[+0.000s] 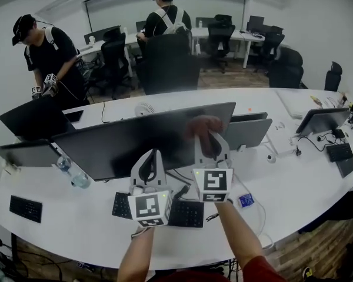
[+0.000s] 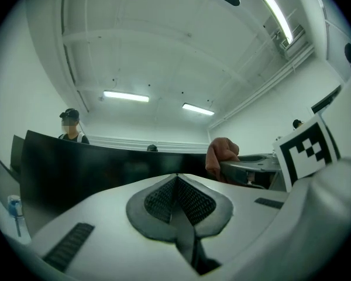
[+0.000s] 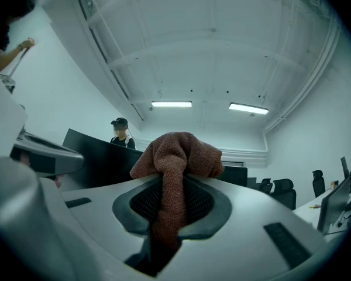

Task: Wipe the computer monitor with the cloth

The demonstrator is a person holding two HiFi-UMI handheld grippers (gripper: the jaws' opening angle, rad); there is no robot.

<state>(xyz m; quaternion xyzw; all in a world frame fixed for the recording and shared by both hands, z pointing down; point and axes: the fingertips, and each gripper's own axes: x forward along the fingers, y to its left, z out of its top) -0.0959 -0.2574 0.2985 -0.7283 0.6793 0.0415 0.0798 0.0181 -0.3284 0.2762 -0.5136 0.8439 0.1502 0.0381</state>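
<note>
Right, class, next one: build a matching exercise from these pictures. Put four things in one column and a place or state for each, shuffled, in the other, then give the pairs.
Things
1. cloth
2. left claw
3. water bottle
4. black keyboard

Places or states
A. shut, with nothing in it
B. on the desk, by the monitor's end at the head view's left
C. pinched in the right claw
D. on the desk in front of the monitor, partly hidden under both claws

Pairs: 1-C, 2-A, 3-B, 4-D
</note>
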